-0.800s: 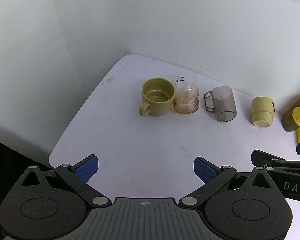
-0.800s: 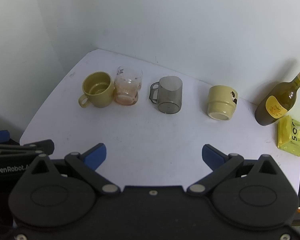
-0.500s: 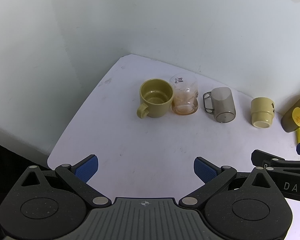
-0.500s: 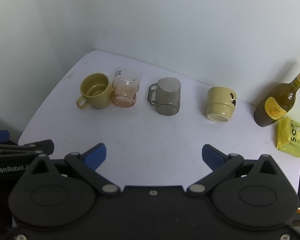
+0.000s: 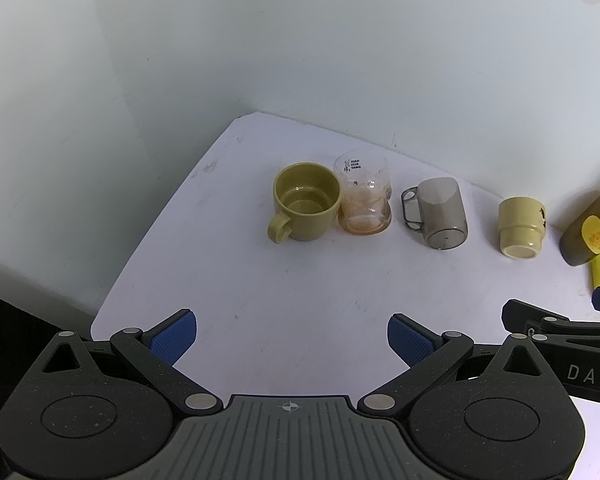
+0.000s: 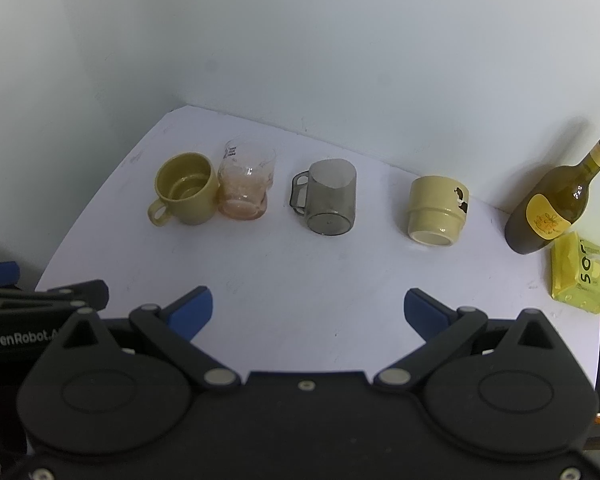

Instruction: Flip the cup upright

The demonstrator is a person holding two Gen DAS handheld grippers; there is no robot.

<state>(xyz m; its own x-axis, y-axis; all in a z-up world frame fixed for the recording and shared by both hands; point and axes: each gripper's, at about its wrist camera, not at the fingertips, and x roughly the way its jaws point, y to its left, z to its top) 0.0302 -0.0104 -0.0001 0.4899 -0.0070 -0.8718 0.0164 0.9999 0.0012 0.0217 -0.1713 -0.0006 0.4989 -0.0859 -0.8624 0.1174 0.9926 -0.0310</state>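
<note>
On the white table (image 6: 340, 288), four cups are seen in a row, well ahead of both grippers. At the left, an olive mug (image 6: 186, 194) stands upright, touching a clear glass (image 6: 246, 184) that is also upright. Next along, a smoky grey cup (image 6: 332, 198) is seen mouth-down, its handle turned left; further right, a cream cup (image 6: 436, 210) also appears inverted, base uppermost. A wine bottle (image 6: 556, 204) and a yellow packet (image 6: 580, 276) close the row.

The left gripper (image 5: 292, 338) is held spread wide with nothing between its pads; the right gripper (image 6: 308, 308) is likewise spread and empty. The grey cup is judged to lie almost straight ahead of the right gripper, the cream cup to its right, so the right hand is probably nearer both. Each cup's axis stands vertical.
</note>
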